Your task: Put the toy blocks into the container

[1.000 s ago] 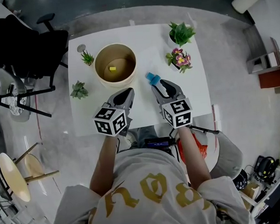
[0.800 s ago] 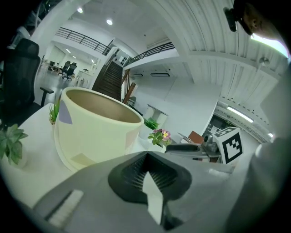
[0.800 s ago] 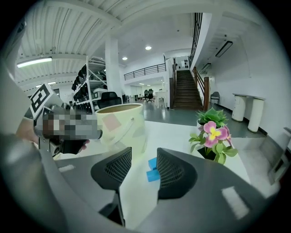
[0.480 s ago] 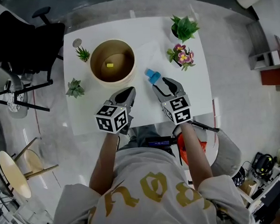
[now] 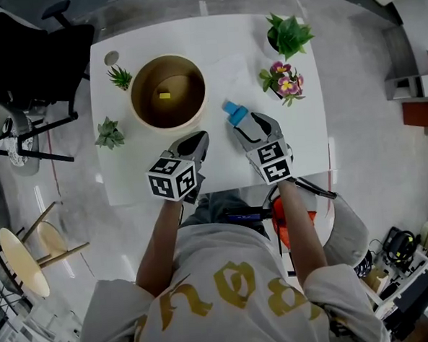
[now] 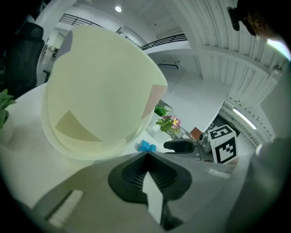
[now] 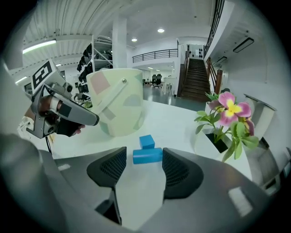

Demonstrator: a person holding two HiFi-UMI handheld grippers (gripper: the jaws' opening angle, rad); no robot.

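Observation:
A blue toy block [image 5: 233, 113] lies on the white table [image 5: 214, 51], right of the round cream container [image 5: 167, 92]. In the right gripper view it is a short bar [image 7: 148, 155] with a small cube [image 7: 146, 141] right behind it. My right gripper [image 5: 242, 124] is open, and the bar sits at its fingertips [image 7: 122, 157], between the jaws. A small yellow block [image 5: 165, 96] rests inside the container. My left gripper [image 5: 197, 139] is shut and empty, just in front of the container [image 6: 97, 91].
A pink-flowered pot [image 5: 284, 81] and a leafy green pot [image 5: 288, 33] stand at the table's right rear. Two small succulents [image 5: 119, 77] [image 5: 108, 132] sit left of the container. A black chair [image 5: 26, 62] stands off the table's left side.
The head view has shifted slightly. My right gripper has edged forward, closer round the blue block. The left gripper has barely moved.

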